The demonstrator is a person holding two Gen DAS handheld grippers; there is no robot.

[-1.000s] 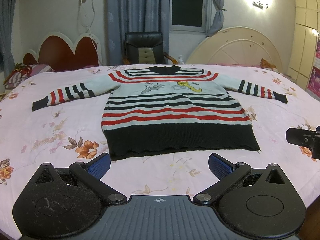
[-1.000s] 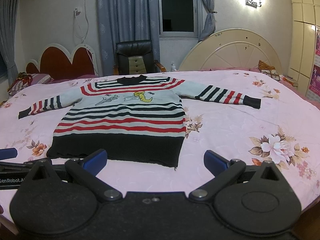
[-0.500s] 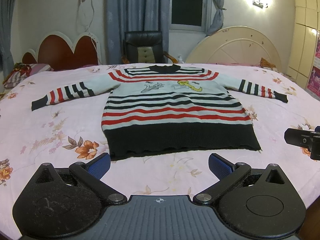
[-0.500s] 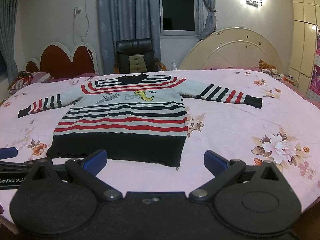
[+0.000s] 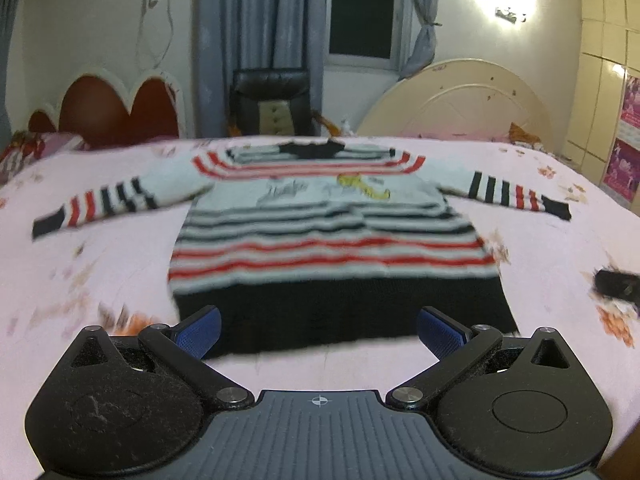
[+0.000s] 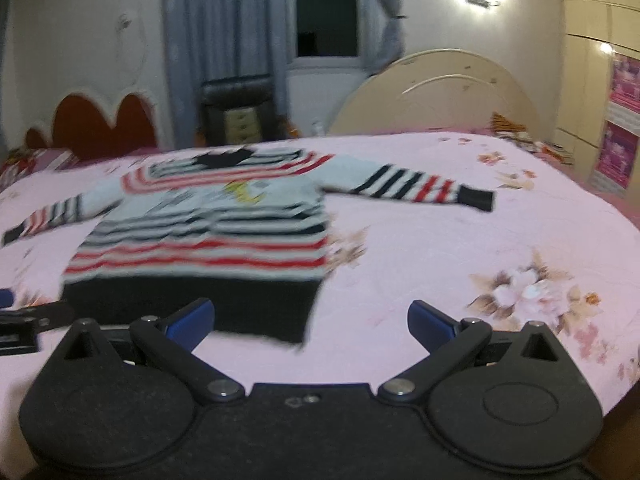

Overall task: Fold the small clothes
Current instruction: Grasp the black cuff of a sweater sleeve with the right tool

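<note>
A small striped sweater (image 5: 328,240) (image 6: 208,240) in white, red and black lies flat on the pink floral bed, both sleeves spread out and its black hem nearest me. My left gripper (image 5: 320,330) stands open just short of the hem, nothing between its blue pads. In the right wrist view my right gripper (image 6: 310,320) is open too, over the hem's right corner. The right sleeve cuff (image 6: 476,198) lies far off to the right. Both views are motion-blurred.
The pink flowered bedspread (image 6: 480,260) stretches wide to the right of the sweater. A red heart-shaped headboard (image 5: 116,112), a black chair (image 5: 272,100) and a cream round headboard (image 5: 460,100) stand behind the bed. Part of the other gripper (image 5: 616,284) shows at the right edge.
Both grippers have moved forward toward the sweater's hem, which now looms larger and blurred. Both stay open and hold nothing.
</note>
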